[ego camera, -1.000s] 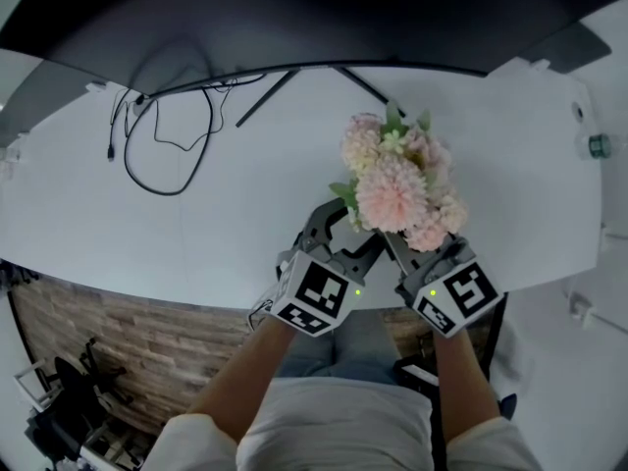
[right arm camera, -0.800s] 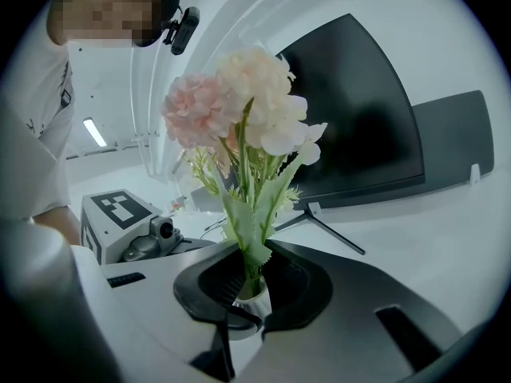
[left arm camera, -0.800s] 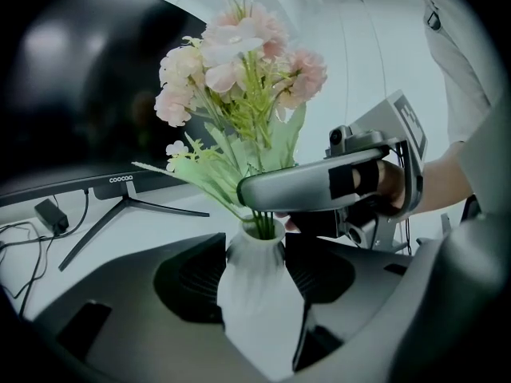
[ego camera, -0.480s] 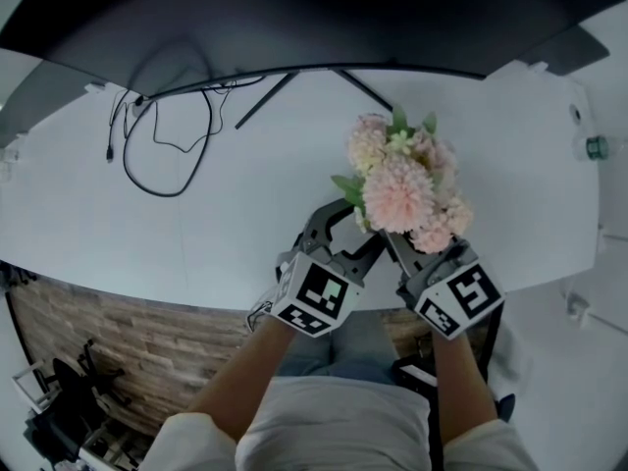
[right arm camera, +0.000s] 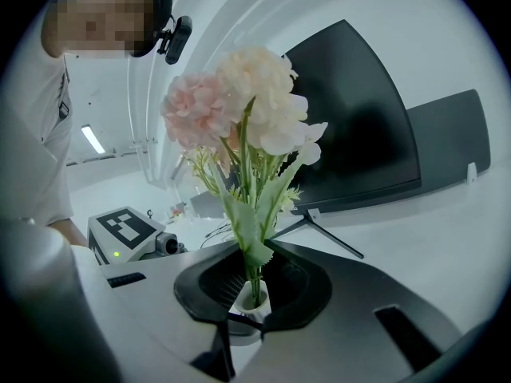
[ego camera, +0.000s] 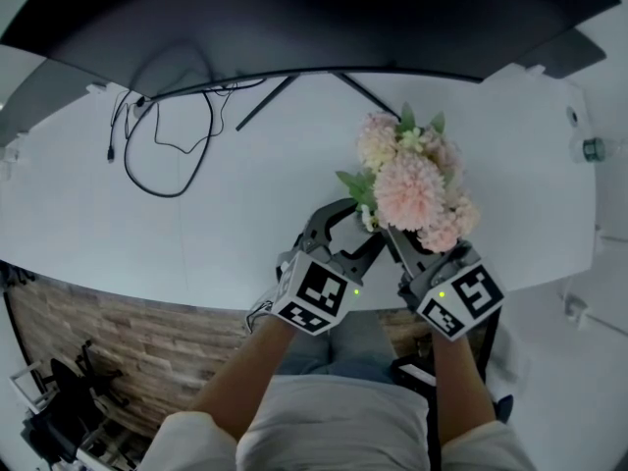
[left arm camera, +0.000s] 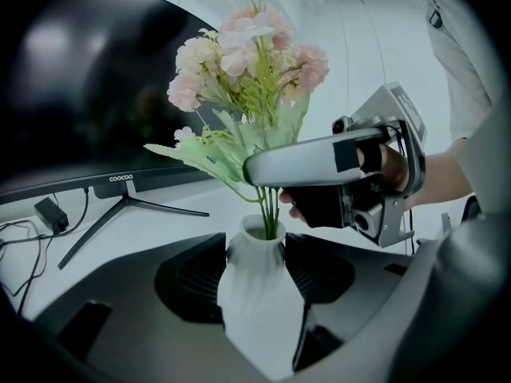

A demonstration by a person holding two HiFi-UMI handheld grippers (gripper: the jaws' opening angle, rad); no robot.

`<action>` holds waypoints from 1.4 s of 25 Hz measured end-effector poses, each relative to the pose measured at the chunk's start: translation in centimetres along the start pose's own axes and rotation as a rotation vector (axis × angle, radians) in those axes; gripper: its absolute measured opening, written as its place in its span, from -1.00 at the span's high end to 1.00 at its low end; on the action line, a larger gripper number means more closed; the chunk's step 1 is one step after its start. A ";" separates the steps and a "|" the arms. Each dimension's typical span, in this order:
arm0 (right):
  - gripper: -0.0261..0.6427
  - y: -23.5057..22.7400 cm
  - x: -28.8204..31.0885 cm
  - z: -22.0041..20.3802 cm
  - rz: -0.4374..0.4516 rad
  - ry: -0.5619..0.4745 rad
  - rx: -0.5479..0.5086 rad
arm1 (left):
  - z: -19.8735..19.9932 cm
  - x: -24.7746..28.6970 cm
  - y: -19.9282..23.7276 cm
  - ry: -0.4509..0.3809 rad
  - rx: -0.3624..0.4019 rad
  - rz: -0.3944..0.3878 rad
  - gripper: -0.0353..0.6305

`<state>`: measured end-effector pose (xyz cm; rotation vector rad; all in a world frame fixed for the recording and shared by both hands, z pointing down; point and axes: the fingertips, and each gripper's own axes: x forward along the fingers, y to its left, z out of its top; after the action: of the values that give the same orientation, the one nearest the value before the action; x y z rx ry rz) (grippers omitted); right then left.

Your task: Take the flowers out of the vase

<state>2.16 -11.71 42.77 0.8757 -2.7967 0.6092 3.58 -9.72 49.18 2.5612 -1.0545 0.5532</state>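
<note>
1. Lower centre of the head view: the left hand-held gripper (ego camera: 353,226) is spread wide around the white vase (left arm camera: 255,294), pads against its sides, near the front edge of the desk (ego camera: 196,234).
2. Just right of it, the flowers (ego camera: 412,189) stand in the vase, their stems (right arm camera: 254,282) still inside the mouth.
3. Further right, the right hand-held gripper (right arm camera: 239,319) has just been closing and pinches the stems just above the vase mouth.
4. The pull-out seems about to start. It calls for a straight lift along the stems while the left hand-held gripper keeps the vase steady.
</note>
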 end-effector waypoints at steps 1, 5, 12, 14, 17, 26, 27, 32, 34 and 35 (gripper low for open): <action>0.73 0.0 -0.1 0.1 0.000 -0.004 0.003 | 0.0 0.0 0.0 0.000 0.000 0.000 0.19; 0.73 0.1 -0.1 0.5 -0.004 -0.013 0.012 | -0.2 -0.2 0.2 0.000 0.000 -0.001 0.19; 0.73 -0.1 -0.6 1.5 -0.012 -0.035 0.023 | -0.3 -0.1 0.2 -0.001 -0.004 0.002 0.19; 0.73 0.0 -0.7 1.8 -0.013 -0.037 0.018 | -0.3 -0.1 0.3 0.000 -0.005 0.003 0.19; 0.73 0.1 -0.9 2.1 -0.015 -0.040 0.013 | -0.3 -0.1 0.3 0.001 -0.005 0.004 0.19; 0.73 0.0 -1.6 3.3 -0.020 -0.059 0.000 | -0.4 0.0 0.3 0.003 -0.005 0.006 0.19; 0.73 0.1 -1.7 3.4 -0.021 -0.061 -0.001 | -0.4 0.0 0.3 0.005 -0.004 0.006 0.19; 0.73 0.1 -2.1 4.0 -0.026 -0.070 -0.005 | -0.4 0.0 0.3 0.007 -0.006 0.005 0.19; 0.73 0.1 -2.5 4.5 -0.028 -0.076 -0.006 | -0.1 0.1 0.2 0.007 -0.011 0.003 0.19; 0.73 0.1 -2.7 4.7 -0.030 -0.079 -0.006 | 0.0 0.1 0.0 0.006 -0.015 0.003 0.19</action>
<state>4.23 -12.22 37.73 0.9585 -2.8480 0.5734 3.60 -9.80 49.21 2.5437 -1.0562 0.5516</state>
